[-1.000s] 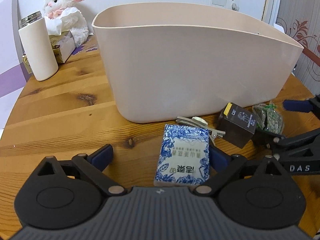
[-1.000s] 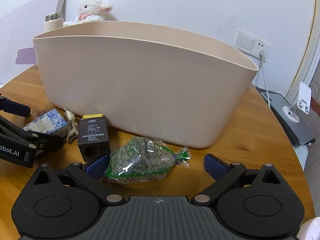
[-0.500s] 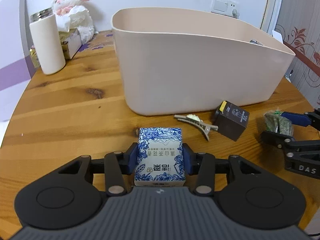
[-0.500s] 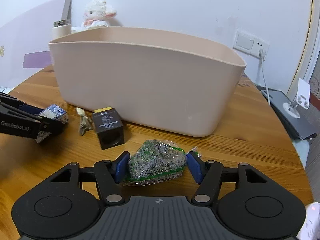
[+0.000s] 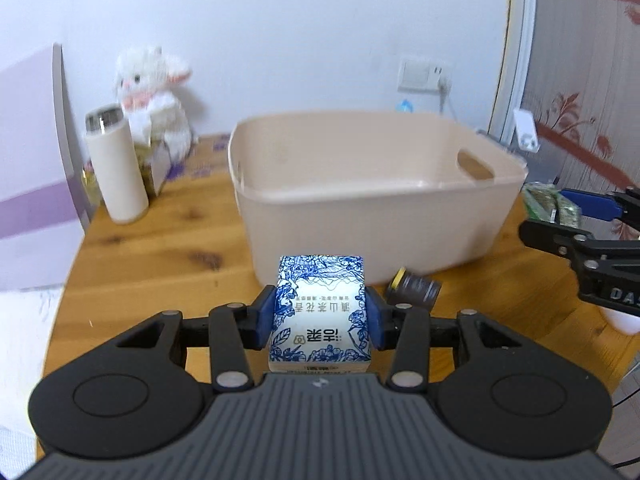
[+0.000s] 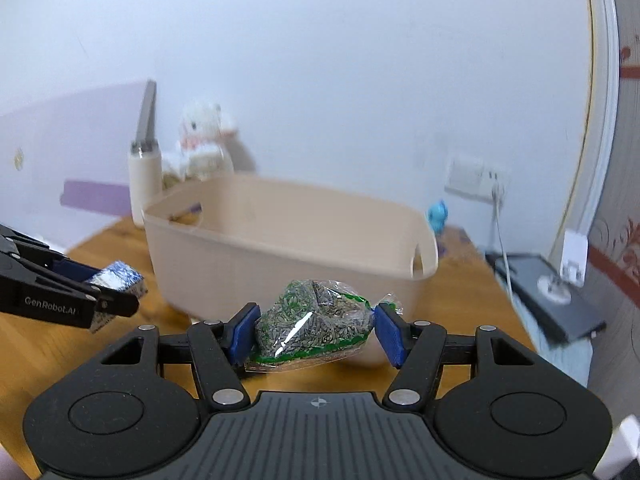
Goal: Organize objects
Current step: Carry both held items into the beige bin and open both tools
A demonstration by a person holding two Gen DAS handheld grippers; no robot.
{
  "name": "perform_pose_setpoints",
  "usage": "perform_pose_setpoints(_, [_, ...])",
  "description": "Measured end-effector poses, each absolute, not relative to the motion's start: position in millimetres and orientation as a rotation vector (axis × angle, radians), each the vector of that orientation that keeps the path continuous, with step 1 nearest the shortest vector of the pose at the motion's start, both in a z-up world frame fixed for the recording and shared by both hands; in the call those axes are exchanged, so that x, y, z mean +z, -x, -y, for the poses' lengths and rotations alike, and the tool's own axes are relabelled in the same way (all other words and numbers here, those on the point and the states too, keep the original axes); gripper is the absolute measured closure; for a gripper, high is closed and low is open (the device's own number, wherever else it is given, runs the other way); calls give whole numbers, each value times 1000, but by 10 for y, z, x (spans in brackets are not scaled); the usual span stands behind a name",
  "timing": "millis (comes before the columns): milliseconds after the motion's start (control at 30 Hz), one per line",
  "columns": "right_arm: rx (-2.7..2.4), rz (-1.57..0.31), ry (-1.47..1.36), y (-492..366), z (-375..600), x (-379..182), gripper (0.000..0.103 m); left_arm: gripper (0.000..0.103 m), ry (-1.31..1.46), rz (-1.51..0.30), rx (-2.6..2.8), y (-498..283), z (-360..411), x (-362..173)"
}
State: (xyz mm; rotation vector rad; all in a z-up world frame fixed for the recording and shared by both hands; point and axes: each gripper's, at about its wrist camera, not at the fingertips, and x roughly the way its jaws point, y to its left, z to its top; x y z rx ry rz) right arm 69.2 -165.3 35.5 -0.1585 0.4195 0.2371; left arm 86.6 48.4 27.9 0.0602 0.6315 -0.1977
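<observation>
Left hand-held gripper (image 5: 320,316): blue pads clamped on both sides of the blue-and-white floral box (image 5: 320,312), held clear of the table (image 5: 160,264). Ahead of it stands the beige tub (image 5: 376,216); ahead and left, the white bottle (image 5: 116,168) and plush lamb (image 5: 154,92). A dark small box (image 5: 414,290) lies on the table just ahead and right, beside the tub wall.

Right hand-held gripper (image 6: 316,330): pads clamped on the bag of seeds (image 6: 316,320), raised before the tub.
</observation>
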Motion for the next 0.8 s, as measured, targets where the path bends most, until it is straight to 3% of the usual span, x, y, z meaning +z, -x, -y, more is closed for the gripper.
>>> perform_pose_setpoints(400, [224, -304, 160, -975, 1499, 724, 43, 55, -81, -516, -168, -1229, -346, 823])
perform_pose_setpoints(800, [205, -393, 159, -1776, 1411, 510, 43, 55, -73, -638, -108, -2179, -191, 428])
